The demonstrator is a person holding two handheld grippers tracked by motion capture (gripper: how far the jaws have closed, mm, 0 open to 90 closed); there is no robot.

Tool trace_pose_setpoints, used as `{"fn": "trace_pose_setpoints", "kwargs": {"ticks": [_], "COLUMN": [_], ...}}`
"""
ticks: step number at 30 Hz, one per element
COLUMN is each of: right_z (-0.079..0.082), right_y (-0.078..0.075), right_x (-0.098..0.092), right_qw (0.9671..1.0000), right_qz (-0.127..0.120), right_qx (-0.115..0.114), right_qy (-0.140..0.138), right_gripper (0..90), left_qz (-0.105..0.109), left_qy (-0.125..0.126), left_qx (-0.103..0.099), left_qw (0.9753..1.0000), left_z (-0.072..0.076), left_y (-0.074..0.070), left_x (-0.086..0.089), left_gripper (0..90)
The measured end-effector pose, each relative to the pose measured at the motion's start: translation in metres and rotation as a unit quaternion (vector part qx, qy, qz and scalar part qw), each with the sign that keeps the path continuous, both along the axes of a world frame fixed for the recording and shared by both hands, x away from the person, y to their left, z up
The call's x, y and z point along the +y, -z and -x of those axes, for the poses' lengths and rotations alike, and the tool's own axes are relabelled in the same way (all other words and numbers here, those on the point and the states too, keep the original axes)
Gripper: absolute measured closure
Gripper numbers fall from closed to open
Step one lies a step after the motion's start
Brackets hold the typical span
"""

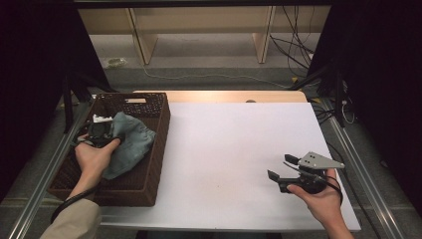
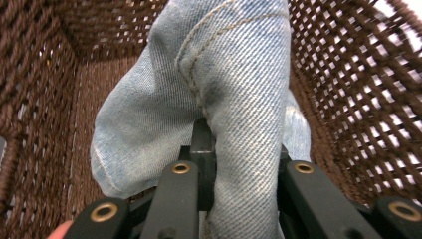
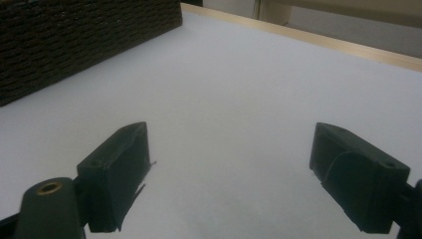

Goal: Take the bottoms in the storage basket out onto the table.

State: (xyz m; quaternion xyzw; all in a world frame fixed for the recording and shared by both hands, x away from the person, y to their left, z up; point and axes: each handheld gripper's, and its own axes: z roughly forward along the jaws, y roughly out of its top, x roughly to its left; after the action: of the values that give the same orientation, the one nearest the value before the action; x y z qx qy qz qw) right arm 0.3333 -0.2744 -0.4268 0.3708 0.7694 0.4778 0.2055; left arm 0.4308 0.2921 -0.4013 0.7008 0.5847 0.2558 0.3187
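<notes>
A white table [image 1: 234, 149] takes up most of the high view, with a strip of bare wood along its far edge and metal rails down both sides. Nearly all of its surface right of the basket lies open, from the far edge to the near one.

The brown wicker basket [image 1: 149, 164] sits on the table's left part, its near-left corner hanging past the table edge. Its woven walls close in on three sides around the denim garment [image 2: 239, 74], a pale blue piece with a stitched seam that lies inside the basket toward the far end and spills against the right wall.

The left gripper [image 1: 102, 132] reaches into the basket, and its jaws are clamped on a fold of the denim; the fold covers the jaw tips, so the exact bite is hidden. The left hand [image 1: 92, 159] covers the gripper's body.

The right gripper [image 3: 229, 169] hovers over the near-right table, well apart from the basket, jaws spread wide with nothing between them.
</notes>
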Motion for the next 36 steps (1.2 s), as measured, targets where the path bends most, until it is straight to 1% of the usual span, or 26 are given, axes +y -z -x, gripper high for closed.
{"fn": "trace_pose_setpoints", "kwargs": {"ticks": [5,8,9,10,12,14,16,17,18,19,20,22,29,36], "right_z": [0.000,0.000,0.000,0.000,0.000,0.000,0.000,0.000,0.000,0.000,0.000,0.000,0.000,0.000], "right_y": [0.000,0.000,0.000,0.000,0.000,0.000,-0.001,-0.001,-0.001,-0.001,-0.001,-0.001,-0.001,-0.001], "right_x": [0.000,0.000,0.000,0.000,-0.001,-0.001,-0.001,-0.001,-0.001,-0.001,-0.001,-0.001,-0.002,-0.002], "right_qw": [1.0000,1.0000,1.0000,1.0000,1.0000,1.0000,1.0000,1.0000,1.0000,1.0000,1.0000,1.0000,0.9999,0.9999], "right_qz": [-0.001,-0.002,-0.002,-0.005,-0.004,-0.005,-0.006,-0.006,-0.006,-0.006,-0.006,-0.007,-0.009,-0.011], "right_qx": [-0.001,-0.001,-0.001,-0.002,-0.002,-0.005,-0.007,-0.007,-0.005,-0.005,-0.005,-0.006,-0.006,-0.008], "right_qy": [-0.001,0.000,0.000,0.000,0.000,-0.002,-0.002,-0.002,-0.001,-0.001,-0.001,-0.001,-0.001,-0.002], "right_gripper": [17.3,17.3,17.3,17.4,17.6,17.7,17.8,17.7,17.8,17.8,17.7,17.7,17.8,17.7], "left_qz": [-0.002,0.004,0.004,0.008,0.011,0.013,0.022,0.022,0.024,0.024,0.025,0.023,0.032,0.035], "left_qy": [0.015,0.018,0.018,0.020,0.021,0.022,0.025,0.025,0.027,0.027,0.027,0.029,0.028,0.028], "left_qx": [-0.017,-0.025,-0.025,-0.033,-0.039,-0.041,-0.052,-0.052,-0.057,-0.057,-0.063,-0.067,-0.093,-0.106], "left_qw": [0.9997,0.9995,0.9995,0.9992,0.9990,0.9988,0.9981,0.9981,0.9977,0.9977,0.9973,0.9971,0.9947,0.9934], "left_z": [0.003,0.005,0.005,0.006,0.006,0.007,0.007,0.007,0.008,0.008,0.009,0.009,0.012,0.015], "left_y": [-0.005,-0.008,-0.008,-0.010,-0.011,-0.012,-0.014,-0.014,-0.015,-0.015,-0.016,-0.018,-0.024,-0.029], "left_x": [-0.003,-0.003,-0.003,-0.003,-0.002,-0.002,-0.001,-0.001,-0.001,-0.001,-0.001,-0.001,0.000,0.001], "left_gripper": [75.6,75.6,75.6,75.6,75.6,75.6,75.6,75.7,75.6,75.6,75.7,75.7,75.7,75.7]}}
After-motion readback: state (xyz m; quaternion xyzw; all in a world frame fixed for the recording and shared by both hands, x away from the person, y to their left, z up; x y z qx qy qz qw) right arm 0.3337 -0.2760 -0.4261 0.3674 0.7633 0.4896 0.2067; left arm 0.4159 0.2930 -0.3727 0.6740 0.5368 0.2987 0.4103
